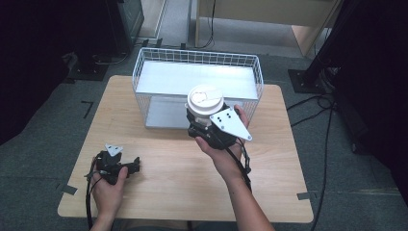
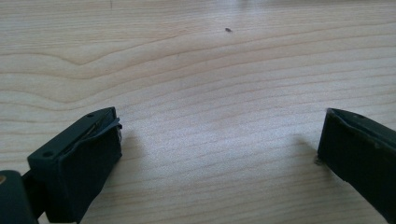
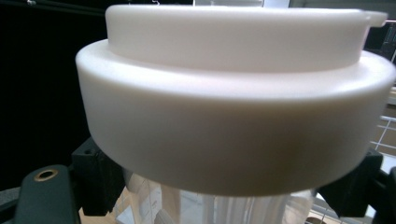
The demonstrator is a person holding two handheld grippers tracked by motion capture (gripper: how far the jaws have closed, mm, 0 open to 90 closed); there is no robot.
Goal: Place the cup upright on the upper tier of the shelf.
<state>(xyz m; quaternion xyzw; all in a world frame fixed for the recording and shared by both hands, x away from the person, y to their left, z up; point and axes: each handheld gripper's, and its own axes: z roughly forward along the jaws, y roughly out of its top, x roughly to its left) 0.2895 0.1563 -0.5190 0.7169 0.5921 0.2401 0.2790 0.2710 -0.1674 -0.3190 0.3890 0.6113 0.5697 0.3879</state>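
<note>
A clear plastic cup with a white lid (image 1: 205, 98) is held upright in the air just in front of the wire basket. My right gripper (image 1: 202, 121) is shut on the cup below the lid. In the right gripper view the lid (image 3: 233, 107) looms close, the clear cup wall (image 3: 224, 205) shows under it, and my right gripper (image 3: 229, 191) has its black fingers (image 3: 98, 182) pressed to either side of the cup. My left gripper (image 1: 135, 165) lies low on the wooden table (image 1: 192, 168) at the front left. It stands open (image 2: 219, 135) over bare wood, nothing between its jaws.
A white wire basket (image 1: 197, 55) with a pale shelf inside stands at the table's back middle. Black stands and cables (image 1: 327, 103) lie on the grey floor to the right. A dark cabinet stands at the back left.
</note>
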